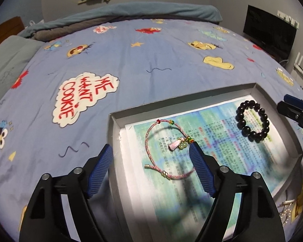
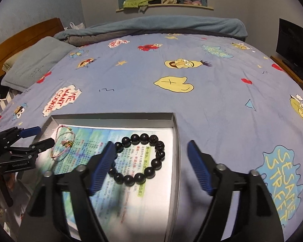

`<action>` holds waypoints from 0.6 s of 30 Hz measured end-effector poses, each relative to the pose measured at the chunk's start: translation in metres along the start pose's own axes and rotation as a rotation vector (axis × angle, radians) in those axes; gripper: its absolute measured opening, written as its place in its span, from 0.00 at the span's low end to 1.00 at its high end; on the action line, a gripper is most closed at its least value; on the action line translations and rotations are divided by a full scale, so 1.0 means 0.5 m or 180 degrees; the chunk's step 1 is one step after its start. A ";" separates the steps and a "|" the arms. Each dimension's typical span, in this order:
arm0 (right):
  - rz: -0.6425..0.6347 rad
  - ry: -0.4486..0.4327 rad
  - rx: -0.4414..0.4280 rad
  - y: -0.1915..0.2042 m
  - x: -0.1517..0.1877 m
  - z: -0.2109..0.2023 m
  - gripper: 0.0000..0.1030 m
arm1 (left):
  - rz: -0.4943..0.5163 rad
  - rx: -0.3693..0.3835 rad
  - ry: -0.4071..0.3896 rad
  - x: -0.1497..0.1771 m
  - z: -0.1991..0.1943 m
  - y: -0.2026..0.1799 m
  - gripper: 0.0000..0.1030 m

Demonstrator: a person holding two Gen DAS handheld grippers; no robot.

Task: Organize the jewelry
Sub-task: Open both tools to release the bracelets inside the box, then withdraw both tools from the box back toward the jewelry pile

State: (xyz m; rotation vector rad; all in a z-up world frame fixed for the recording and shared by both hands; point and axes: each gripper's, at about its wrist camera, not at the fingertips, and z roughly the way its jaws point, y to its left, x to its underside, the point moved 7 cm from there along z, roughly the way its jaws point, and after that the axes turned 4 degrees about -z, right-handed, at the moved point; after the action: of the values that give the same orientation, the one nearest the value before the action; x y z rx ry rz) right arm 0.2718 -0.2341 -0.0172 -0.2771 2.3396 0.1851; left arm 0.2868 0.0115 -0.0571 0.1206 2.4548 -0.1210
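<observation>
A shallow grey box lined with a printed paper sheet lies on the bed. In it lie a pink cord bracelet with small charms on the left and a black bead bracelet on the right. My left gripper is open and empty, hovering over the box's left part with the pink bracelet between its fingers' lines. My right gripper is open and empty over the box's right wall, its left finger above the bead bracelet.
The bed is covered by a blue cartoon-print sheet. A grey pillow and folded blanket lie at the far side. A black monitor stands at the right. Some gold-coloured jewelry lies on the sheet beside the box.
</observation>
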 end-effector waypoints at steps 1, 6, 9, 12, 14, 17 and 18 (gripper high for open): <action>0.0003 -0.0037 -0.0001 -0.001 0.000 -0.010 0.85 | -0.0008 0.0001 -0.0036 0.000 -0.009 0.001 0.81; -0.0014 -0.0208 0.0103 -0.015 -0.001 -0.061 0.95 | -0.0082 -0.0077 -0.0245 0.009 -0.061 0.020 0.89; 0.0003 -0.0252 0.0169 -0.029 0.007 -0.085 0.95 | -0.0142 -0.0142 -0.0312 0.019 -0.083 0.036 0.90; 0.0042 -0.0275 0.0242 -0.045 0.021 -0.106 0.95 | -0.0164 -0.0227 -0.0371 0.030 -0.100 0.050 0.90; 0.0056 -0.0290 0.0268 -0.050 0.031 -0.117 0.95 | -0.0198 -0.0253 -0.0395 0.040 -0.112 0.060 0.90; 0.0075 -0.0276 0.0275 -0.053 0.053 -0.135 0.95 | -0.0222 -0.0260 -0.0435 0.052 -0.132 0.065 0.90; 0.0077 -0.0271 0.0274 -0.052 0.059 -0.140 0.95 | -0.0212 -0.0276 -0.0463 0.057 -0.142 0.065 0.90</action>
State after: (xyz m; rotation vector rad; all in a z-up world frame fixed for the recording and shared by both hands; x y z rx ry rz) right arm 0.2107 -0.2785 0.0094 -0.1948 2.2605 0.1056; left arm 0.2243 0.0539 -0.0219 -0.0078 2.3153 -0.0505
